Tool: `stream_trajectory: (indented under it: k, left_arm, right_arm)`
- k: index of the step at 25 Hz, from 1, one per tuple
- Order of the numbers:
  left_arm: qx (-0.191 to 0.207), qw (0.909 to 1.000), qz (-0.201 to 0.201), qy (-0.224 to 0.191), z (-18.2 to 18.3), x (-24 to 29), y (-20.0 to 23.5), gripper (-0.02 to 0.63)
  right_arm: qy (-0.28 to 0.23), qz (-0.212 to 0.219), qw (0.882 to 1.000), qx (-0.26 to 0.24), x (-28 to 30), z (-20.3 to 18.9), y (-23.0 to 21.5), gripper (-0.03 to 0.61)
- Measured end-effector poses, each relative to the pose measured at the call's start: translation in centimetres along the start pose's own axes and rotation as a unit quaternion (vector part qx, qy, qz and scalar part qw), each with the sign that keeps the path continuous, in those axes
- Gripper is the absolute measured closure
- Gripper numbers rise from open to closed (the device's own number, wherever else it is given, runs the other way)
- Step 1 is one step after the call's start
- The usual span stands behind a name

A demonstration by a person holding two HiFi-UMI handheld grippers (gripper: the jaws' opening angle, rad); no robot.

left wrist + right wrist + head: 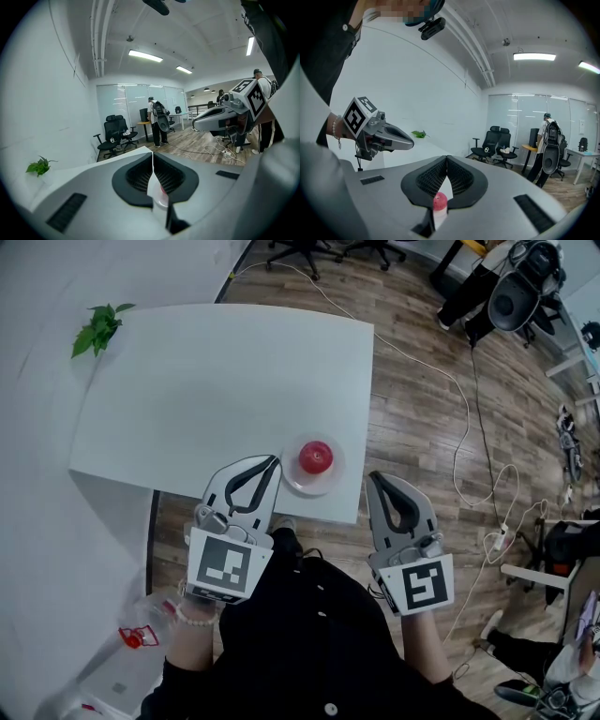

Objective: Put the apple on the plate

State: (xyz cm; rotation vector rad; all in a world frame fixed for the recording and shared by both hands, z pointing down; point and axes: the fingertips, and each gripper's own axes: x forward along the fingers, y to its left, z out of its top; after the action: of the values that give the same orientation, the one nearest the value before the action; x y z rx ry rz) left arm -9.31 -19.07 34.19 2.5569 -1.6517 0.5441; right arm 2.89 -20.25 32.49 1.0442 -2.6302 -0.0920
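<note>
Near the bottom centre of the head view, the apple (316,457) sits red and upright on the plate (292,480). The plate rests on the white table (225,390), right at the table's near edge.

The left gripper (274,463) comes in from the lower left. Its jaws are pressed together with nothing between them, and their tip lies just beside the plate's left rim; whether it touches the rim cannot be told. In the left gripper view the two dark pads meet in one thin line, and a sliver of red apple and pale plate shows through the gap below them.

The right gripper (372,478) is at the lower right, past the table's right-hand edge and over the wooden floor (422,399), near the plate but apart from it. Its jaws are likewise pressed together and empty. In the right gripper view the apple shows low in the middle, behind the closed pads.

A small green plant (97,329) stands at the table's far corner, in the upper left of the head view. A white cable (459,427) trails across the floor on the right. In the left gripper view, black office chairs (115,133) stand by the far glass wall, with a person (157,119) next to them.
</note>
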Motion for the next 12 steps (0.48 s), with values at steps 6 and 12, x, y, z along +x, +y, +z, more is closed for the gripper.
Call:
stream_trajectory:
  k: [6,12]
  left_arm:
    - [0.0,1.0,0.0,0.002,-0.02,0.01,-0.04,0.594]
    - [-0.002,1.0,0.0,0.0,-0.13,-0.09,-0.13,0.594]
  right_arm:
    - [-0.002,0.0,1.0,0.001,0.0,0.08,-0.06,0.538]
    - [-0.002,-0.001,1.0,0.003,-0.08,-0.01,0.15,0.537]
